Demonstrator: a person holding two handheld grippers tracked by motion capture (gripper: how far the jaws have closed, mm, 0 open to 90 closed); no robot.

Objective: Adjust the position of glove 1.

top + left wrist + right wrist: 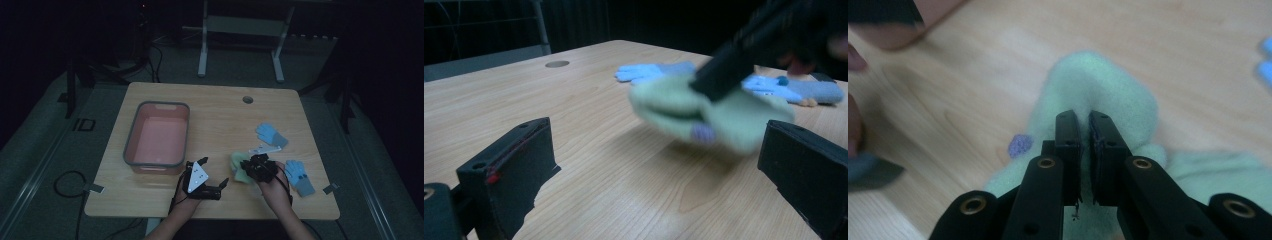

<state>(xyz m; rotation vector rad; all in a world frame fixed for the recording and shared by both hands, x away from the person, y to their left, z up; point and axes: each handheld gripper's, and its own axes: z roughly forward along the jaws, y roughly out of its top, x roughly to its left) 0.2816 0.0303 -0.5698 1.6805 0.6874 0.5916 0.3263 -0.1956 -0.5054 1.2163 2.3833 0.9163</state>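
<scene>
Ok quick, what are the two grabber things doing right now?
Left gripper: open, holding nothing, jaws wide apart near the green glove.
Right gripper: closed, pinching the green glove.

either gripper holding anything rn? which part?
The right gripper is shut on the green glove, pinching a raised fold of fabric near its middle. The left gripper is open, holding nothing.

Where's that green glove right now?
In the high view the green glove lies near the table's front edge, right of middle, pinched by the right gripper.
</scene>
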